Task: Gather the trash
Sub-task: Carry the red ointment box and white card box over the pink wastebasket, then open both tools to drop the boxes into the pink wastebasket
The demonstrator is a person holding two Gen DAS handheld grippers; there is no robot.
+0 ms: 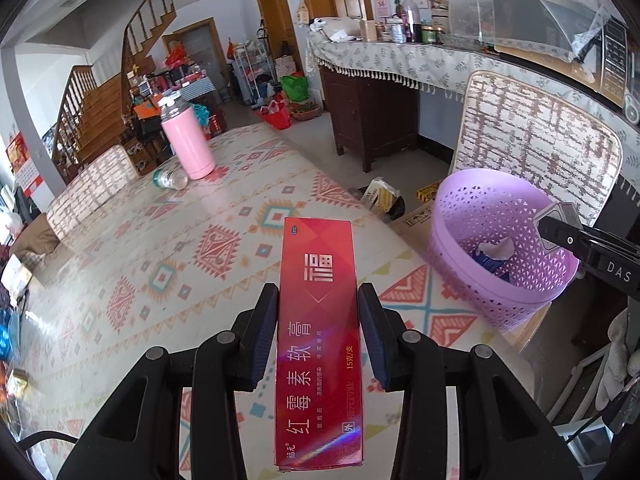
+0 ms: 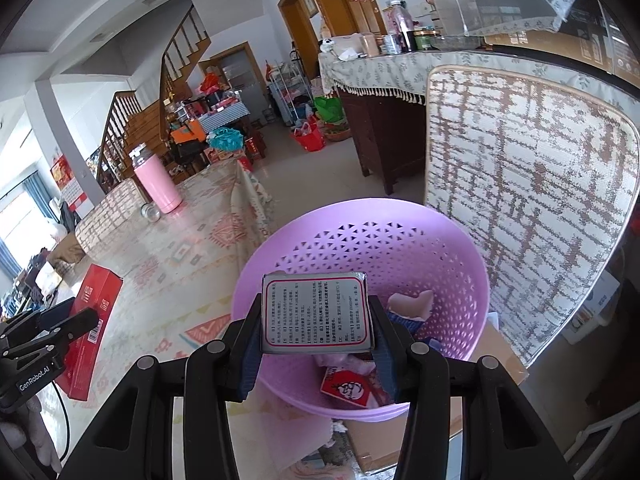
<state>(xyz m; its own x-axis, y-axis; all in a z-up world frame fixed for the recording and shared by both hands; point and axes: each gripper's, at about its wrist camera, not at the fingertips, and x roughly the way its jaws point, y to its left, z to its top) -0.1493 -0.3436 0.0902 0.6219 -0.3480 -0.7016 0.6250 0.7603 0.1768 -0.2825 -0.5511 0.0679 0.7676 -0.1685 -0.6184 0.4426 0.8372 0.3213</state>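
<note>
Lilac perforated plastic basket [image 2: 452, 248]: our right gripper [image 2: 316, 320] clamps a small printed packet [image 2: 315, 313] above it for dropping; left gripper [image 1: 318, 336] grips a long red carton [image 1: 318, 344], queued.

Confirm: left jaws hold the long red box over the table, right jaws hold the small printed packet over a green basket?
Not quite: the basket is purple, as the right wrist view shows. The rest stands: the left gripper holds the long red box over the table, and the right gripper holds the small printed packet over the basket.
</note>
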